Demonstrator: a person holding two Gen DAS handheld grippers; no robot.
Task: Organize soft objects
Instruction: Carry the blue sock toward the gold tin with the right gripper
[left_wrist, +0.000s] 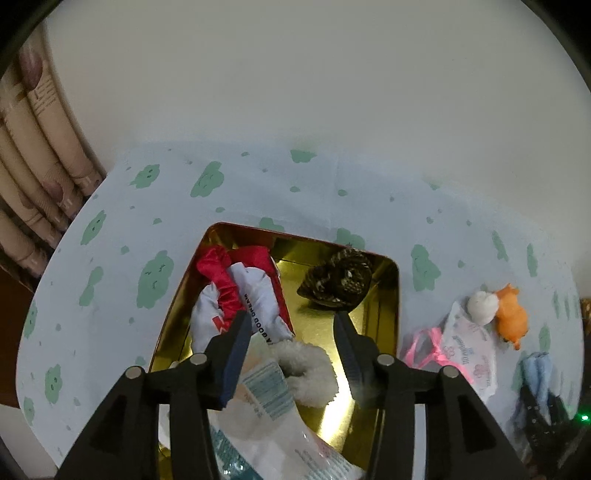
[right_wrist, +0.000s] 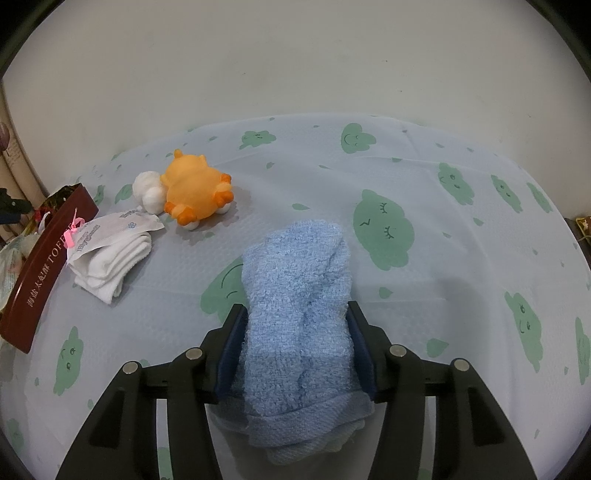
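Towel, blue terry and rolled, sits between the pads of the right gripper, which are pressed against both its flanks; its long axis runs straight ahead along the fingers, the far end resting on the cloud-print tablecloth. Toffee tin, gold inside, lies to that gripper's left, its maroon side wall at the left edge of the right wrist view. Left gripper hangs over the tin with its jaws apart and nothing between them; below it lie a white fleecy scrunchie, a red-and-white cloth and a dark patterned scrunchie. Packaged white socks and an orange toy stay on the cloth between towel and tin. Judgement: the right hand is nearer; carrying leftward, clearing socks and tin wall, is what matters.
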